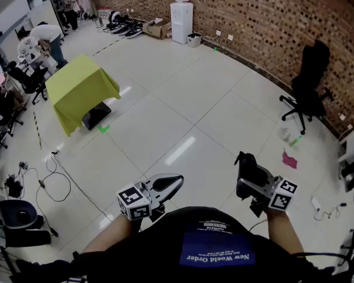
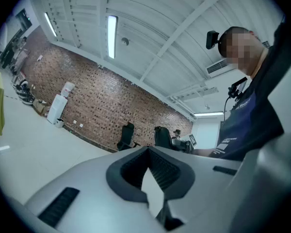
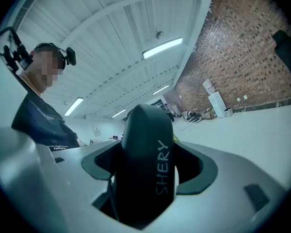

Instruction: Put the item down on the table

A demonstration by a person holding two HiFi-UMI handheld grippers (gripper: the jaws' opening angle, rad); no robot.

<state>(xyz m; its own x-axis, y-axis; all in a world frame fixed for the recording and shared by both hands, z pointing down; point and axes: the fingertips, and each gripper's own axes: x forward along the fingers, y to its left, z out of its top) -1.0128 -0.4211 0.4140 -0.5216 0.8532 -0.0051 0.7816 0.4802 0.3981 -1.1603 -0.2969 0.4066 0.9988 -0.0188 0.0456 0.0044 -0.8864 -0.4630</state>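
Observation:
A black rounded item point(image 3: 144, 154) with pale lettering on its side stands between the jaws of my right gripper point(image 3: 145, 176), which is shut on it. In the head view the item point(image 1: 248, 167) sticks up from the right gripper point(image 1: 246, 163), held at waist height over the floor. My left gripper point(image 1: 167, 184) is level with it to the left, jaws together and nothing in them. In the left gripper view its pads point(image 2: 157, 171) meet in a point. A table under a yellow-green cloth point(image 1: 79, 86) stands far off at the upper left.
White tiled floor lies ahead. A black office chair point(image 1: 310, 80) stands by the brick wall at right, and a water dispenser point(image 1: 182, 15) at the back. A pink scrap point(image 1: 289, 159) and cables point(image 1: 52, 175) lie on the floor. People work at desks point(image 1: 42, 40) at far left.

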